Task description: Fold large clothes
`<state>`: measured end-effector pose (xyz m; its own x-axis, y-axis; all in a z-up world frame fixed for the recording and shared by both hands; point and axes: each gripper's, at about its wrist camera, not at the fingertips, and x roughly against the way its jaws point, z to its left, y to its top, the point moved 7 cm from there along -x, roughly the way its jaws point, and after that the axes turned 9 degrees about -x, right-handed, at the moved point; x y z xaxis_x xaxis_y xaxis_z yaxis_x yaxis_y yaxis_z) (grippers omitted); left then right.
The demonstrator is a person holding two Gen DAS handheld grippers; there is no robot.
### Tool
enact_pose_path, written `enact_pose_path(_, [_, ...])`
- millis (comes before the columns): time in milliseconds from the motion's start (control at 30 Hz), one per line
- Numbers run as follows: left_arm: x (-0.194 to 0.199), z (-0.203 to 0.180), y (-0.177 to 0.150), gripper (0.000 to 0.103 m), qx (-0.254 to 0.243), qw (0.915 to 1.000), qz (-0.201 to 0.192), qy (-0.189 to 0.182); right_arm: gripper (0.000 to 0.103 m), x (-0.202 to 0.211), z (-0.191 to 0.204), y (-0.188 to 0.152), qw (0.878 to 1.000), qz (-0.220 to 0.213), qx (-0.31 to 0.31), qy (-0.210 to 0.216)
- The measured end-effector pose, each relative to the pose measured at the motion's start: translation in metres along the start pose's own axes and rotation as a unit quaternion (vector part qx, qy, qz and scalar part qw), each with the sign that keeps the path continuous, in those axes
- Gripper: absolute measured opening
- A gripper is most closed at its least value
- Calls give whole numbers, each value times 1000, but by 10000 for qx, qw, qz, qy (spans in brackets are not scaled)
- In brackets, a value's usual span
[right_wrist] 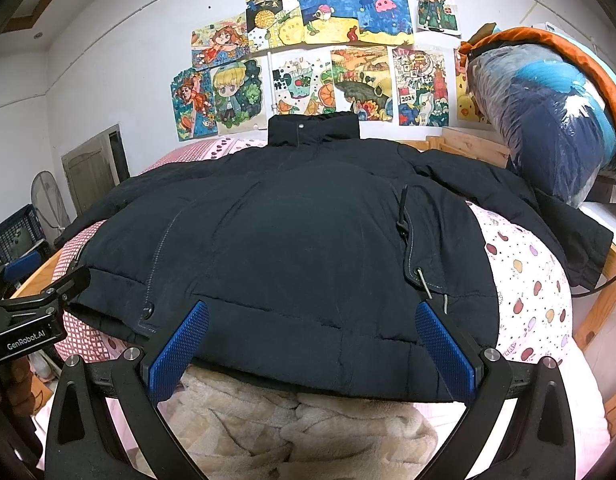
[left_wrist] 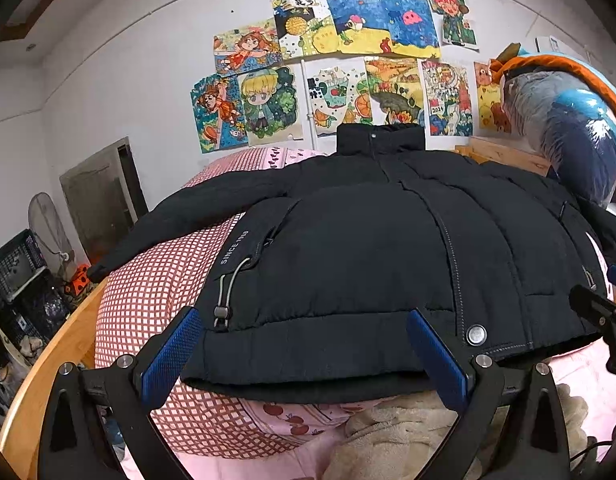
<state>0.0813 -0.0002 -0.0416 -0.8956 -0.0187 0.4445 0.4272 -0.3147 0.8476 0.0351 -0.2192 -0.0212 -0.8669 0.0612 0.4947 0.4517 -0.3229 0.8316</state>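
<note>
**Left wrist view: two open grippers closing in on a jacket's hem**

Left wrist view is showing a black padded jacket [left_wrist: 368, 248] lying flat and front-up on a bed [left_wrist: 147, 292], collar [left_wrist: 380, 140] pointing away toward the wall of children's paintings [left_wrist: 328, 68] and hem nearest the camera. The left gripper [left_wrist: 303, 344] is hovering with its blue pads spread wide, the hem's left portion sitting between them, and nothing is being held. The jacket's long axis is running straight ahead from both grippers, collar to hem, with the sleeves reaching out to either side.

The right gripper [right_wrist: 312, 340] is likewise standing wide open and empty, framing the hem's right portion just above a cream fleece blanket [right_wrist: 291, 432]. Each gripper is lying closest to its own hem corner, so neither seems to need to cross over; a fold from hem toward collar, or a sleeve turned inward, looks the likely first move, though none has begun.

The left view alone is showing the "SINCE" lettering, the drawcord toggle [left_wrist: 223, 314] and the snap button [left_wrist: 476, 335] near the hem, plus the left sleeve running toward the wooden bed edge. The right view alone is showing the right sleeve [right_wrist: 548, 216] draped over the far side, beneath a plastic-wrapped bundle [right_wrist: 548, 120], and the left gripper's body at the frame's left edge.
</note>
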Motion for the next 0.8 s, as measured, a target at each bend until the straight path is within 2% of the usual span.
enact_pose_path(133, [-7, -2, 21, 103, -186, 9997, -64, -139, 102, -10, -13, 19, 9990, 49, -217, 390])
enact_pose_path(200, [-12, -4, 35, 103, -197, 9990, -105, -398, 102, -18, -27, 30, 9977, 85, -438, 516])
enact_pose_path(267, [-25, -13, 53, 103, -243, 9955, 6, -914, 102, -28, -46, 42, 9968, 70, -627, 497])
enact_pose_path(367, [-48, -21, 78, 103, -440, 9893, 286, -1361, 102, -46, -90, 58, 9962, 3, -869, 30])
enact_pose_path(500, [-89, -28, 124, 103, -661, 9864, 540, -1406, 102, -63, -163, 73, 9861, -222, -1469, -738])
enact_pose_path(567, [-108, -38, 147, 103, -755, 9865, 570, -1336, 102, -70, -207, 76, 9735, -323, -2000, -1057])
enact_pose_path(733, [-161, -88, 200, 103, -1006, 9830, 591, -1419, 102, -80, -285, 78, 9446, -574, -2531, -2010])
enact_pose_path(800, [-183, -115, 214, 103, -1105, 9787, 739, -1562, 102, -77, -316, 73, 9255, -807, -2768, -2455])
